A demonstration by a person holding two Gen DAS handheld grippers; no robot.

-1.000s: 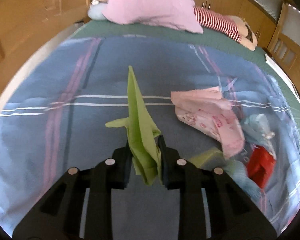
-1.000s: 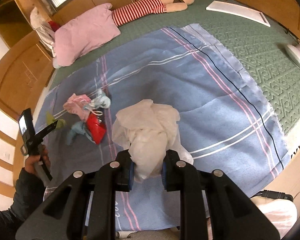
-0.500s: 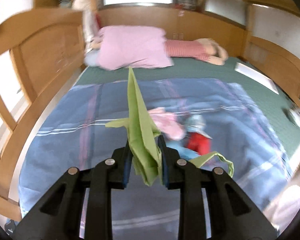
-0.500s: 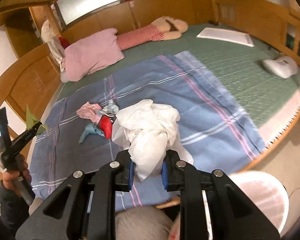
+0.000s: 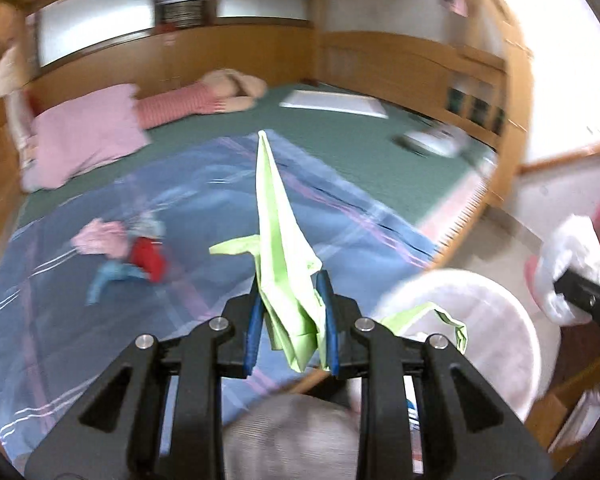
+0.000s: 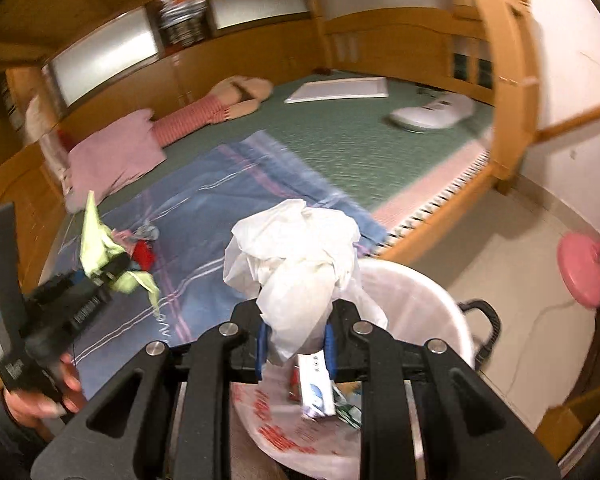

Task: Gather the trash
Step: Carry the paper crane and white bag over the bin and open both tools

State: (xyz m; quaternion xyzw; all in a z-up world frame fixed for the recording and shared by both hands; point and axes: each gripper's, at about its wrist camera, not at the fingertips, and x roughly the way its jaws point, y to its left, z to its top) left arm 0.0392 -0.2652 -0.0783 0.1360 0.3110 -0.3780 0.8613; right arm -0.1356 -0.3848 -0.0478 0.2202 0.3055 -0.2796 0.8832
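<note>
My left gripper [image 5: 290,304] is shut on a folded green paper [image 5: 278,232] that sticks up from its pads, out over the bed's near edge. My right gripper [image 6: 296,332] is shut on a crumpled white plastic bag [image 6: 296,248], held above a white trash bin [image 6: 432,304] lined with a bag and holding packaging. In the left wrist view the bin [image 5: 484,320] shows at the lower right, with the white bag [image 5: 576,256] beyond it. In the right wrist view the left gripper [image 6: 112,268] with its green paper [image 6: 94,236] is at the left, in a hand. A pile of pink, red and blue trash [image 5: 128,248] lies on the blue blanket.
The bed has a blue plaid blanket [image 6: 204,216] over a green cover, a pink pillow [image 6: 112,152], a striped plush toy [image 6: 216,108], a white board [image 6: 336,90] and a white appliance [image 6: 432,114]. A wooden bed frame [image 6: 512,120] edges it. A pink stand base [image 6: 584,272] sits on the floor.
Both grippers swung away from the bed toward its edge, each keeping its load. The trash bin has come into view under the right gripper. The trash pile is now farther off.
</note>
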